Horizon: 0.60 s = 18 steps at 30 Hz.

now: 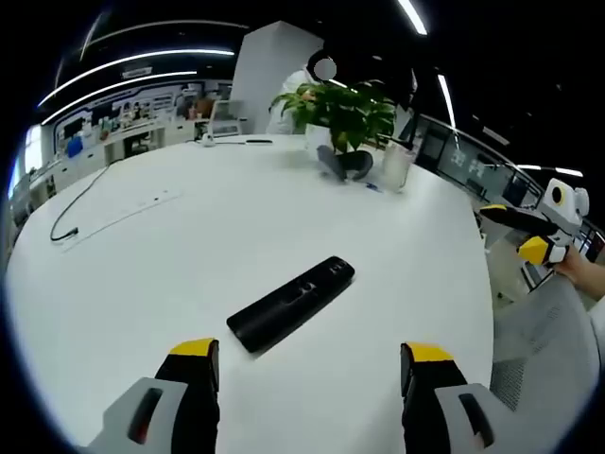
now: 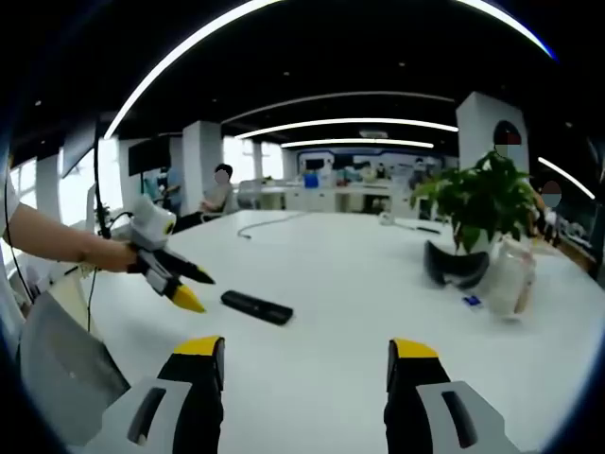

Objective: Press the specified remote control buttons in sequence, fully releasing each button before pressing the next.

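1. Both grippers hang above the white table point(image 1: 189, 246) with their yellow-tipped jaws spread wide and nothing between them; the left gripper point(image 1: 312, 364) shows its own two jaws rising from the near edge of the left gripper view, and the right gripper point(image 2: 307, 364) does the same in the right gripper view.
2. The black remote control point(image 1: 291, 303) lies flat on the table, just beyond the left gripper's jaws and a little left of the gap between them, its long axis running diagonally from near left to far right (buttons are faintly visible on its top face, too small to tell apart).
3. Neither gripper touches the remote.
4. In the right gripper view the remote appears as a dark bar point(image 2: 256, 306) left of centre, and the left gripper comes in from the left, held by a person's hand point(image 2: 113, 253), its yellow tips hovering just beside the remote's near end.
5. In the left gripper view the right gripper is at the far right edge, off the table's side.
6. A potted plant point(image 1: 345, 109) stands at the far side of the table, with a dark curved object point(image 1: 342, 165) at its base and a pale jar point(image 2: 510, 279) beside it.
7. A thin black cable point(image 1: 85, 199) trails across the table's far left part.
8. A seated person point(image 2: 219, 194) is in the background beyond the table.
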{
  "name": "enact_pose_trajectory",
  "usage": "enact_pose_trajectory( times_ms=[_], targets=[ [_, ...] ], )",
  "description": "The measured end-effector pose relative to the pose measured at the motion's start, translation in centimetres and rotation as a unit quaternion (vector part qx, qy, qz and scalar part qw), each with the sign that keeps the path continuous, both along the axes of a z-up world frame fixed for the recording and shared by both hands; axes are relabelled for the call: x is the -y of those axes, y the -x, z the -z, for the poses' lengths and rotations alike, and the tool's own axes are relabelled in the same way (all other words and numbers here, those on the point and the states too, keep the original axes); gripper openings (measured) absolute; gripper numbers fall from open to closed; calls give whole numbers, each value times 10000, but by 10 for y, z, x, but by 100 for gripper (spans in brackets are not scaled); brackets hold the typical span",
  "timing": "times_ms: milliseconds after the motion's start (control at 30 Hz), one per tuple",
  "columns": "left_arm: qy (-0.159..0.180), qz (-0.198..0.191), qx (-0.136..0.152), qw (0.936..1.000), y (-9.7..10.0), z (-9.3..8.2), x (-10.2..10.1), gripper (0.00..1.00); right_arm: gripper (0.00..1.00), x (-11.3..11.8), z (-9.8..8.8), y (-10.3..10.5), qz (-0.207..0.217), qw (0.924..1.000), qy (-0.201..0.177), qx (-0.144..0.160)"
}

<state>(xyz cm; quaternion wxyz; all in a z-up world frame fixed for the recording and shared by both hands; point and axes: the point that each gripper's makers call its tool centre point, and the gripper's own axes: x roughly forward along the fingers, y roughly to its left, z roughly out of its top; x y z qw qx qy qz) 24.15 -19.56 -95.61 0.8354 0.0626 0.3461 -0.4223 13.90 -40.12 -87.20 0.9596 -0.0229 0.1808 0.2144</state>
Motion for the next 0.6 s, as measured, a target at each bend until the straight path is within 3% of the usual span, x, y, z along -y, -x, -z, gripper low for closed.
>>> enact_pose_trajectory(
  times_ms=[267, 500, 600],
  targets=[
    [-421, 431, 40, 9982, -12, 8, 5, 77, 68, -2, 0, 0, -22, 10000, -33, -6],
    [-1145, 1261, 128, 9853, -21, 18, 8, 72, 66, -3, 2, 0, -59, 10000, 1, -51],
    [-1215, 1342, 107, 9834, -26, 19, 11, 71, 66, -3, 2, 0, -47, 10000, -6, -62]
  ],
)
